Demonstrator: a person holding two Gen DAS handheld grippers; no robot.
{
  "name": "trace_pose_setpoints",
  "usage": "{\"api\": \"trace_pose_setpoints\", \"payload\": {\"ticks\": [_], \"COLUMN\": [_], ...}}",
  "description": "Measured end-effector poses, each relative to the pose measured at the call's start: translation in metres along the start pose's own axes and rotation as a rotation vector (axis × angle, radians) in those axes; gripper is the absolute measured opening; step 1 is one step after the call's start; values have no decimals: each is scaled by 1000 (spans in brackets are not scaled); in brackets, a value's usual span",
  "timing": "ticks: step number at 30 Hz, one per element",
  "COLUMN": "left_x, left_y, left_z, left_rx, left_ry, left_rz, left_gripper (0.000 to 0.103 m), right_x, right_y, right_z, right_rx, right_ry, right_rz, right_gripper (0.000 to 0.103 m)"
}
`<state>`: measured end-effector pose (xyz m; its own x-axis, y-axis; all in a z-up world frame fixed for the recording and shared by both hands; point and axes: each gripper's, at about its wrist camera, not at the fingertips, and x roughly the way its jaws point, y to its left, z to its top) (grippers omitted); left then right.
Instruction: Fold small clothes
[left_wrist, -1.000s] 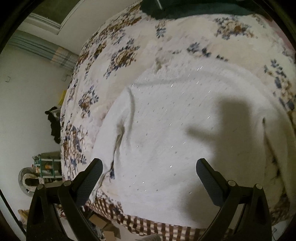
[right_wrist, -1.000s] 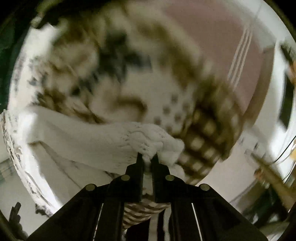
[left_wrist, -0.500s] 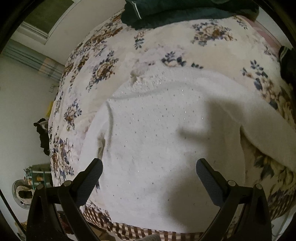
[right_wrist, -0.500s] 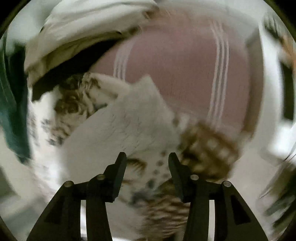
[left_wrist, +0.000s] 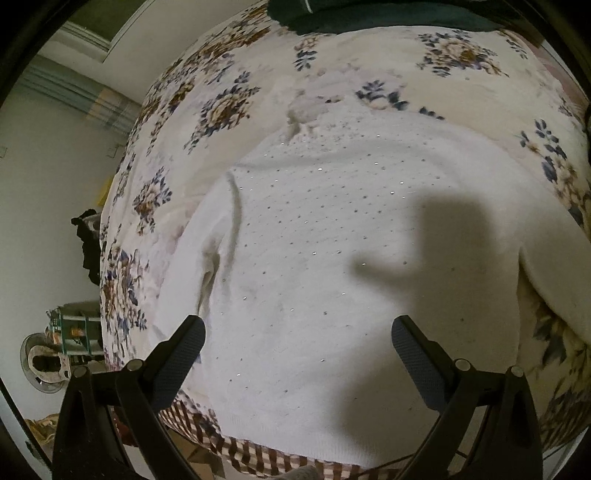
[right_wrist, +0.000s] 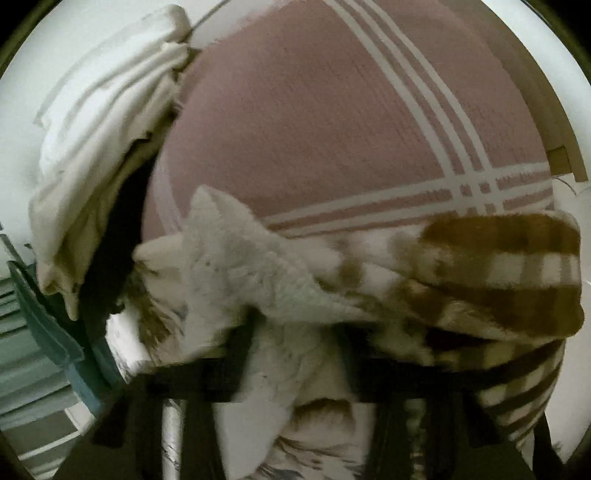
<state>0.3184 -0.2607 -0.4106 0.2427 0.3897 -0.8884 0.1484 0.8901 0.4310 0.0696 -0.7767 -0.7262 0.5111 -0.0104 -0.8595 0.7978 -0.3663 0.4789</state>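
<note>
In the left wrist view, a white sweater (left_wrist: 332, 266) is seen spread flat on the floral bed (left_wrist: 229, 107), its left sleeve turned in along the body and its right sleeve stretched out, so folding is judged barely begun; the left gripper (left_wrist: 295, 343) is held above the hem with fingers spread and nothing between them. In the blurred right wrist view, only a white sleeve end (right_wrist: 243, 273) and a checked blanket (right_wrist: 498, 280) are shown, and whether the right gripper (right_wrist: 295, 369) is pinching anything cannot be told.
</note>
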Motion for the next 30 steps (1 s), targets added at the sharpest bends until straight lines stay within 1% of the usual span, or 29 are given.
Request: {"api": "trace_pose_setpoints", "payload": {"ticks": [2, 5, 6, 8, 10, 11, 12, 13, 16, 18, 19, 20, 21, 23, 24, 25, 26, 28, 30], "left_x": [-3, -7, -8, -9, -9, -10, -11, -12, -13, -12, -8, -5, -1, 13, 20, 32, 41, 62, 90], "left_y": [6, 15, 16, 19, 20, 21, 21, 22, 29, 35, 41, 46, 52, 73, 82, 100, 114, 148, 189], "left_z": [-1, -2, -2, -1, 0, 0, 0, 0, -5, -9, -12, -14, -15, -20, -22, -25, -28, -34, -42], "left_rx": [-6, -30, -37, -53, -65, -69, -74, -83, -100, -111, -124, -135, -147, -186, -204, -239, -266, -326, -382], "left_ry": [-7, -14, -15, -17, -18, -20, -23, -27, -33, -34, -32, -29, -25, -12, -6, 6, 15, 32, 45], "left_rz": [4, -6, -9, -17, -27, -31, -36, -45, -69, -80, -85, -91, -95, -98, -97, -95, -93, -90, -79], "left_gripper": [103, 103, 103, 103, 103, 103, 103, 103, 103, 103, 103, 103, 103, 103, 103, 103, 103, 103, 103], "right_x": [-6, -27, -39, -48, -59, -57, -68, -66, -76, -75, -85, -83, -87, -85, -85, -86, -80, -71, -55], "right_y": [22, 58, 64, 88, 98, 114, 118, 134, 160, 185, 186, 200, 204, 228, 235, 239, 249, 259, 268], "right_z": [-3, -2, 6, 14, 24, 20, 25, 17, -3, -34, -45, -68, -85, -142, -170, -192, -231, -297, -371], "right_rx": [-71, -168, -181, -213, -247, -293, -323, -372, -468, -540, -565, -614, -650, -784, -843, -882, -944, -1047, -1170], "right_ry": [-23, -77, -90, -124, -121, -114, -106, -92, -68, -50, -43, -33, -29, -22, -18, -11, 1, 23, 23], "right_rz": [2, 44, 61, 89, 109, 111, 117, 123, 135, 139, 142, 135, 128, 105, 90, 89, 76, 61, 30], "right_gripper": [13, 12, 12, 12, 12, 12, 12, 12, 12, 12, 12, 12, 12, 12, 12, 12, 12, 12, 12]}}
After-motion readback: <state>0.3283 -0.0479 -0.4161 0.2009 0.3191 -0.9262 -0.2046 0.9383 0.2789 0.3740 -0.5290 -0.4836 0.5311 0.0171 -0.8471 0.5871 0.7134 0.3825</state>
